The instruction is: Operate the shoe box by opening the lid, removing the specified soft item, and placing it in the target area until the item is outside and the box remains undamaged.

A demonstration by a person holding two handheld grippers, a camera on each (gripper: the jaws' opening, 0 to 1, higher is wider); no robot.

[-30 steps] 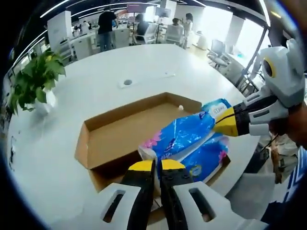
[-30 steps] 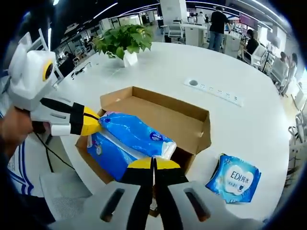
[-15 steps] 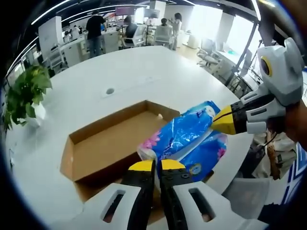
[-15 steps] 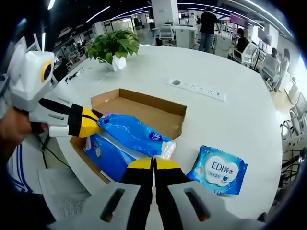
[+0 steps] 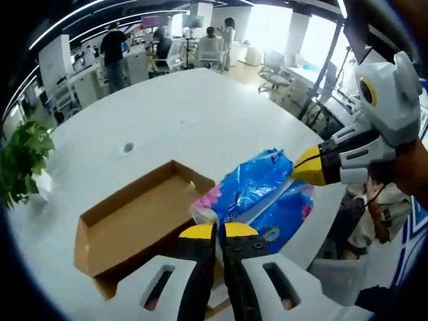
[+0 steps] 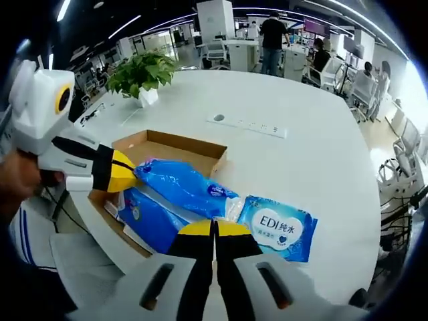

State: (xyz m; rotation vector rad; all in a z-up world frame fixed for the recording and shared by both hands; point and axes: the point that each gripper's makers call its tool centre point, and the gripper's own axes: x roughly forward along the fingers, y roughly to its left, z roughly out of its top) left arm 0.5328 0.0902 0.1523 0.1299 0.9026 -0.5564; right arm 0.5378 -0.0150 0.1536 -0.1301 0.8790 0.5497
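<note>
A blue plastic soft pack (image 5: pixel 257 187) (image 6: pixel 180 187) is stretched between both grippers, lifted over the near end of the open cardboard box (image 5: pixel 127 224) (image 6: pixel 167 144). My left gripper (image 5: pixel 215 233) is shut on its white and pink end, and it enters the right gripper view from the left (image 6: pixel 124 172). My right gripper (image 6: pixel 214 229) is shut on the other end and enters the left gripper view from the right (image 5: pixel 307 167). A darker blue layer (image 5: pixel 284 214) (image 6: pixel 150 217) hangs just under the pack; whether it is part of the same bundle I cannot tell.
A blue and white wipes pack (image 6: pixel 277 227) lies on the white table (image 6: pixel 314 154) right of the box. A potted plant (image 6: pixel 140 70) (image 5: pixel 20 160) stands at the far side, a power strip (image 6: pixel 247 125) behind the box. People stand at desks far off.
Both grippers have carried the blue pack sideways away from the box's middle, toward the wipes pack. The box now sits further left in both views.
</note>
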